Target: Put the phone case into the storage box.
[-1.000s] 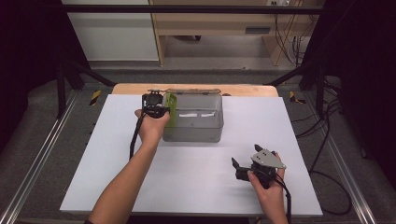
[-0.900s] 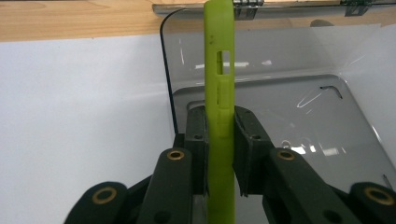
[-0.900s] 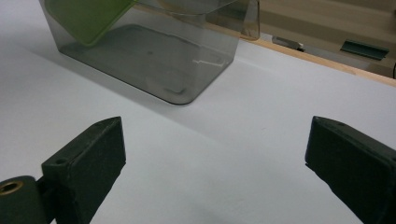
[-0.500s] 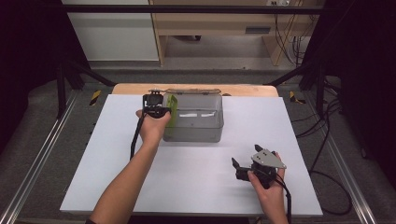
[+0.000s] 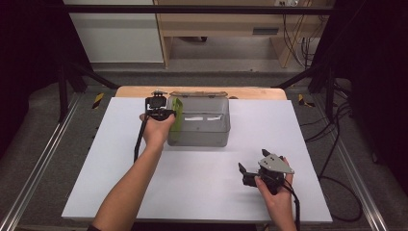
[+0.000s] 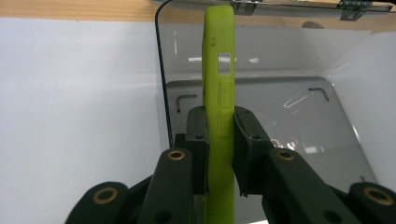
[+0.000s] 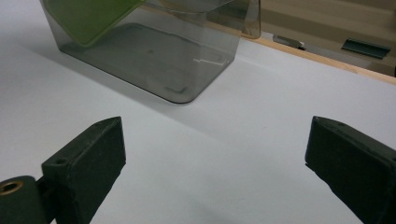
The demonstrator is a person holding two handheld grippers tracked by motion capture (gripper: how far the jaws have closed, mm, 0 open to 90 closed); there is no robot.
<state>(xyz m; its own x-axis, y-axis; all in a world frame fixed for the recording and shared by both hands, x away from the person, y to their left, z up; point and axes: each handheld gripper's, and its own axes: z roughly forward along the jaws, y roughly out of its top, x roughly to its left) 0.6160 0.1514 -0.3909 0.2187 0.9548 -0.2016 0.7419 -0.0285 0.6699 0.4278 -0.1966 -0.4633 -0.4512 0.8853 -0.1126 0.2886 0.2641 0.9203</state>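
A lime-green phone case (image 6: 218, 98) stands on edge between the pads of my left gripper (image 6: 219, 135), which is shut on it. The case (image 5: 176, 120) hangs at the left end of a clear smoky plastic box (image 5: 202, 126), just inside its left wall, with my left gripper (image 5: 159, 111) above that end. The box (image 6: 261, 102) has an open top and a bare floor. My right gripper (image 5: 246, 174) rests open near the table's front right, nothing between its jaws (image 7: 215, 163). The green case (image 7: 88, 18) shows through the box wall (image 7: 154, 56) in the right gripper view.
The white tabletop (image 5: 192, 183) spreads wide in front of the box. A wooden strip (image 5: 250, 93) runs along the far edge. The box's clear lid (image 5: 192, 94) lies open behind it. Black frame rails and cables flank the table.
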